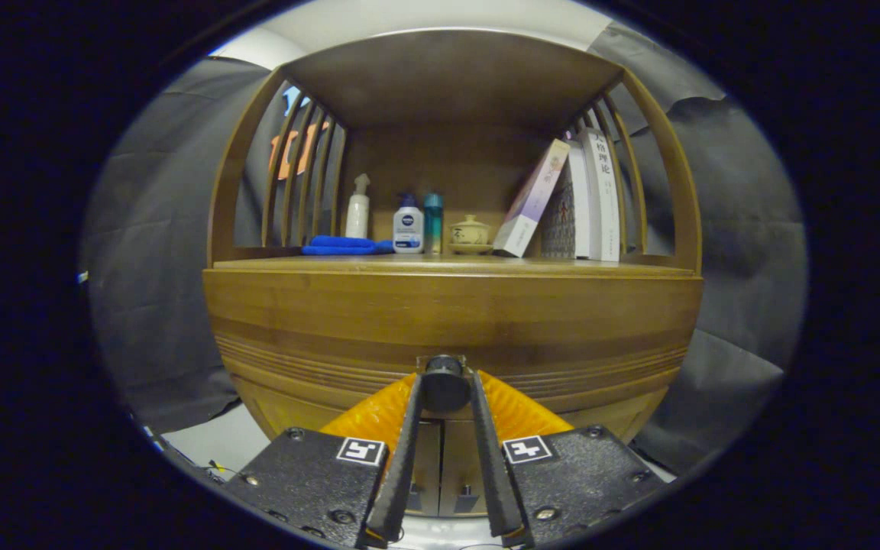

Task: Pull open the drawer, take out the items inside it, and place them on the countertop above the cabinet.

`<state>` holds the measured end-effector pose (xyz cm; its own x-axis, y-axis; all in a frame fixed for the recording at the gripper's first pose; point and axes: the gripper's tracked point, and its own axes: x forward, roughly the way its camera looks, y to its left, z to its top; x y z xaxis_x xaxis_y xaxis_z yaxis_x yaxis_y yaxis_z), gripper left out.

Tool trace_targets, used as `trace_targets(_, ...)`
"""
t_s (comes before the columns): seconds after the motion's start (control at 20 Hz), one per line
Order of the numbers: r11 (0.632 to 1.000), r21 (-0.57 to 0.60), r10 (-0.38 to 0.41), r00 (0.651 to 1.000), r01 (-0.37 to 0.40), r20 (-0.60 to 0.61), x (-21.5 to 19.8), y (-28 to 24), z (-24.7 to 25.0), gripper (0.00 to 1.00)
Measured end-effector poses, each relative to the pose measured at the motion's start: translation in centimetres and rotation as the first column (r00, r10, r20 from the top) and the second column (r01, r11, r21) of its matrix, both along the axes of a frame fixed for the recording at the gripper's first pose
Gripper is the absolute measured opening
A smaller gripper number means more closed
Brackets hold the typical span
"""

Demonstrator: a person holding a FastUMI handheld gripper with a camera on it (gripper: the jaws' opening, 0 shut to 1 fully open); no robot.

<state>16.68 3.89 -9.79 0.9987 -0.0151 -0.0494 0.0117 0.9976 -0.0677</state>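
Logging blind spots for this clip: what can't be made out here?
- Drawer contents: hidden behind its closed front, gripper view.
- Claw grip: fingers flank the knob; whether both press on it is unclear.
- Lower cabinet doors: mostly hidden by the fingers.
- Bottle label: too small.

countertop [440, 265] | blue cloth [344, 245], three bottles [408, 225], lidded pot [470, 233], books [593, 198]
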Motion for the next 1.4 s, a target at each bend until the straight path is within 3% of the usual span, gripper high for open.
trace_targets(0.2,0.999,0.039,-0.009,1.0,0.01,-0.026,-0.1,-0.5,-0.9,0.16)
trace_targets(0.65,0.991,0.127,0.043,0.999,-0.04,-0.016,-0.5,-1.2,0.4,0.14)
trace_targets(0.8,0.986,0.134,0.096,0.995,-0.097,0.011,-0.6,0.0,1.3,0.45)
trace_targets(0.95,0.993,0.08,0.085,0.996,-0.083,-0.022,0.3,0.4,0.7,0.75)
trace_targets(1.3,0.996,0.062,0.061,0.996,-0.057,-0.071,2.9,0.6,-0.7,0.75)
trace_targets(1.4,0.997,0.066,0.046,0.996,-0.042,-0.071,3.3,0.3,-0.8,0.65)
